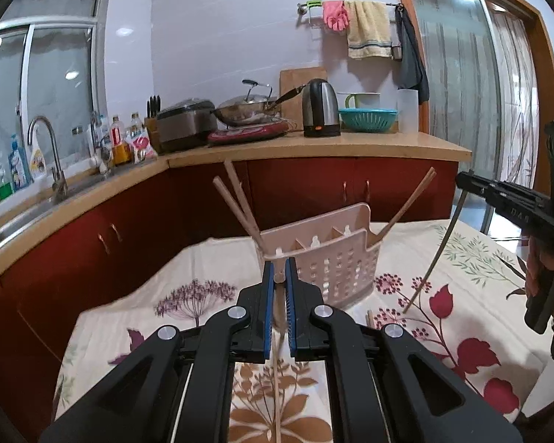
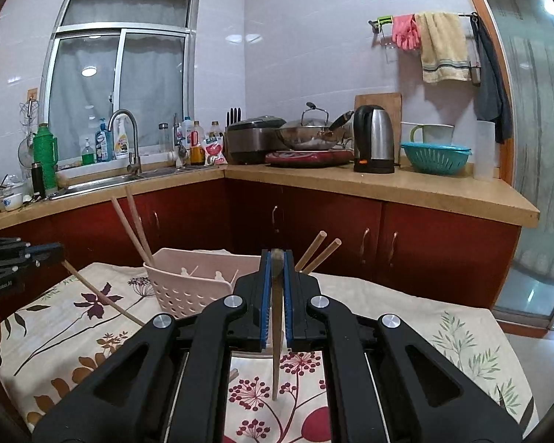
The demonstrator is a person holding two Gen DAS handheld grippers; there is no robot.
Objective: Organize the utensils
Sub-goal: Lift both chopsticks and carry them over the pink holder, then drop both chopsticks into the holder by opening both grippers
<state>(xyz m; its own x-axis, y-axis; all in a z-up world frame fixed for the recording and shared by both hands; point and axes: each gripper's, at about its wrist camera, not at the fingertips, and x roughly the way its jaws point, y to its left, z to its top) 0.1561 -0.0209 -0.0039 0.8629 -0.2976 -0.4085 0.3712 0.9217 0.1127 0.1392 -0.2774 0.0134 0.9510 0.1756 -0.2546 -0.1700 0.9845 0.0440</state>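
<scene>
A pink slotted utensil basket stands on the floral tablecloth, with chopsticks leaning out at its left end and its right end. My left gripper is shut on a chopstick that hangs down between its jaws, close before the basket's left end. My right gripper is shut on another chopstick, also hanging down, near the basket's right end. The right gripper also shows in the left wrist view with its chopstick.
The tablecloth covers the table. Another chopstick's end lies on the cloth by the basket. Red cabinets and a wooden counter with sink, kettle, wok and teal colander stand behind.
</scene>
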